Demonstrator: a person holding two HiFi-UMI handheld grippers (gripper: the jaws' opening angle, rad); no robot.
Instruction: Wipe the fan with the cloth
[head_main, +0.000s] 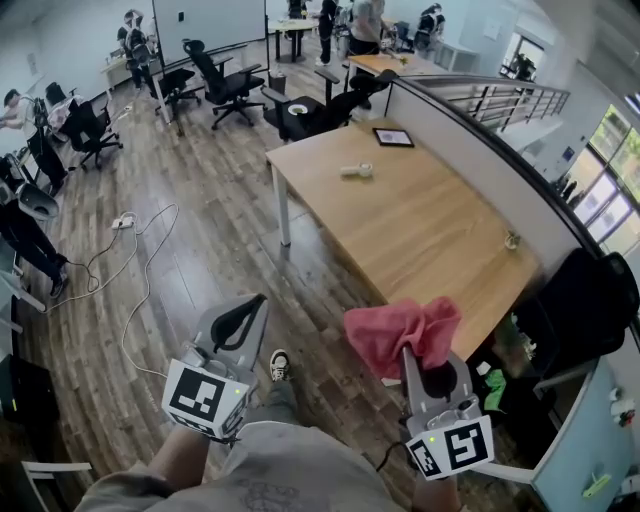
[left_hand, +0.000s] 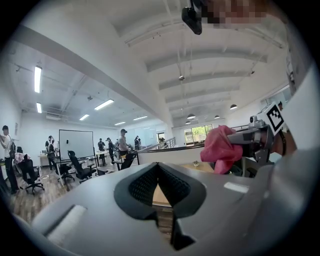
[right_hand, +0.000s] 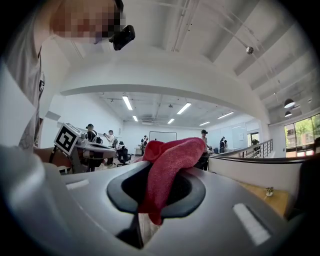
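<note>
A red cloth (head_main: 400, 335) hangs bunched from my right gripper (head_main: 410, 352), whose jaws are shut on it; the right gripper view shows the cloth (right_hand: 167, 160) draped over the jaw tips. My left gripper (head_main: 248, 308) is shut with nothing in it, and its pads meet in the left gripper view (left_hand: 159, 170). Both grippers are held level in front of the person, short of the wooden table (head_main: 430, 240). A small white object (head_main: 357, 170), possibly the fan, lies far off on the table's far half. The cloth (left_hand: 220, 147) also shows at the right of the left gripper view.
A dark tablet (head_main: 392, 137) lies at the table's far end and a small object (head_main: 512, 240) sits by the partition. Black office chairs (head_main: 225, 85) and cables (head_main: 125, 222) are on the wood floor to the left. People stand in the background.
</note>
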